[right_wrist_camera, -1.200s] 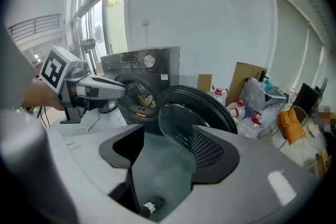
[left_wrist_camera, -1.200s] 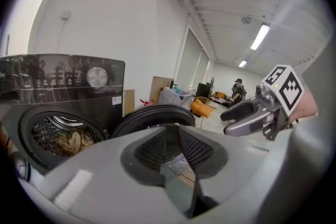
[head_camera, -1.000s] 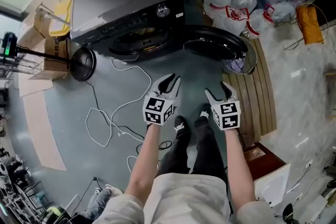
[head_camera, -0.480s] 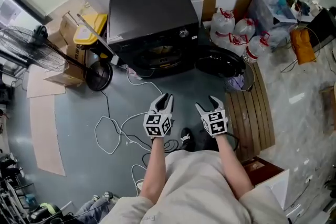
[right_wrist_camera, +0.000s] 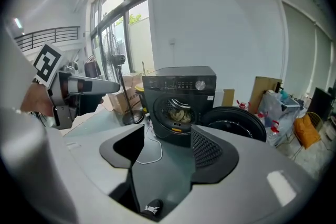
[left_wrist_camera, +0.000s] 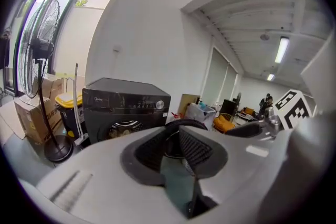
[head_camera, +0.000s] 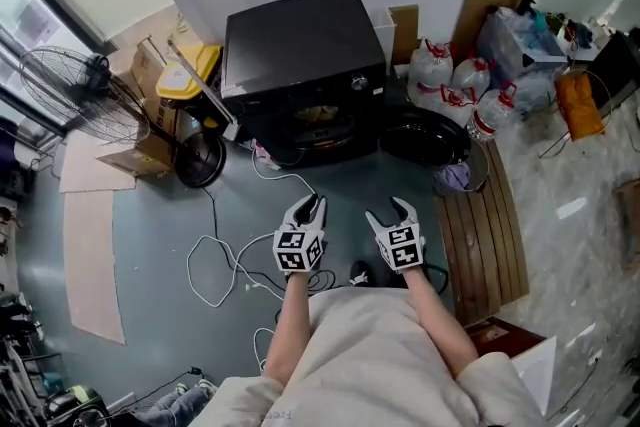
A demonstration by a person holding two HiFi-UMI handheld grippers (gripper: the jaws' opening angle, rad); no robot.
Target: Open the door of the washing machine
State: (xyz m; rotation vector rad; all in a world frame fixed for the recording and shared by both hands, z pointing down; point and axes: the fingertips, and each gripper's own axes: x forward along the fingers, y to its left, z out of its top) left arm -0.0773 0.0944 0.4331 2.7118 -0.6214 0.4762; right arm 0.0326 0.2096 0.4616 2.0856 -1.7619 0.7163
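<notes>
The black front-loading washing machine [head_camera: 300,55] stands against the far wall. Its round door [head_camera: 425,137] hangs open, swung to the right, and laundry shows in the drum [right_wrist_camera: 181,114]. My left gripper [head_camera: 311,205] and right gripper [head_camera: 390,208] are side by side in front of me, well short of the machine, over the grey floor. Both are open with nothing between the jaws. In the left gripper view the machine [left_wrist_camera: 126,107] is far ahead, and the door [left_wrist_camera: 184,124] shows through the jaw gap. The right gripper view shows the door [right_wrist_camera: 233,120] to the right of the machine [right_wrist_camera: 181,97].
A white cable [head_camera: 230,255] loops over the floor at the left. A standing fan [head_camera: 90,85], cardboard boxes and a yellow bin [head_camera: 195,75] stand left of the machine. Water bottles [head_camera: 450,75], bags and a slatted wooden board [head_camera: 485,225] are at the right.
Both grippers have drawn back from the machine and risen, staying side by side. The head view has pulled back, so the machine looks smaller. The door stays open.
</notes>
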